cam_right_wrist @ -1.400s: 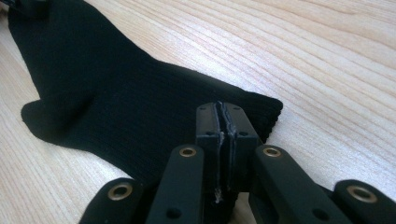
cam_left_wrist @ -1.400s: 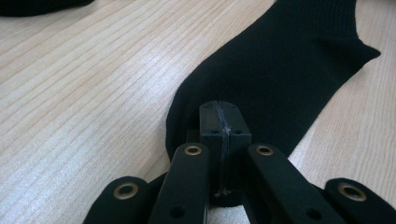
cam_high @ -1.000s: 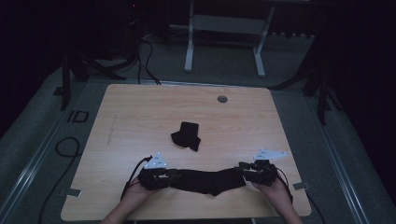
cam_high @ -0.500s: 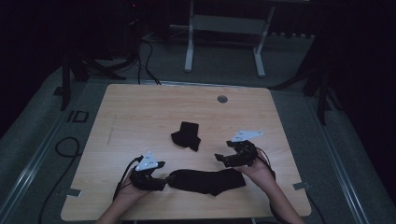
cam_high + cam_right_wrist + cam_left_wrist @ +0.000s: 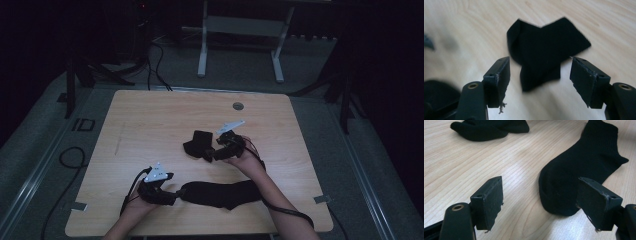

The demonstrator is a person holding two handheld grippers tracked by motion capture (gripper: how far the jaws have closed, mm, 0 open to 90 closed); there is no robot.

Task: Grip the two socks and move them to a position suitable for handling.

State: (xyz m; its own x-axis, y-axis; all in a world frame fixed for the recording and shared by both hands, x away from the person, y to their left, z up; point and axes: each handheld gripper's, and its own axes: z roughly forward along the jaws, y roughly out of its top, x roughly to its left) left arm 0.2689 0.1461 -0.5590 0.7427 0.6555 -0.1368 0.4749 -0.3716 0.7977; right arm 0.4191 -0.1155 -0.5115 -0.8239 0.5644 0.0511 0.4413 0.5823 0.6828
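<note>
Right gripper (image 5: 540,82) gapes empty, jaws just closing, folded black sock (image 5: 544,47) at twelve o'clock; shallow bite risks snagging one layer, unfolding it.

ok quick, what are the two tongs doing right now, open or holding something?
Left tongs: open, just opened, the flat sock lying free at their tips.
Right tongs: open, holding nothing, in front of the folded sock.
</note>
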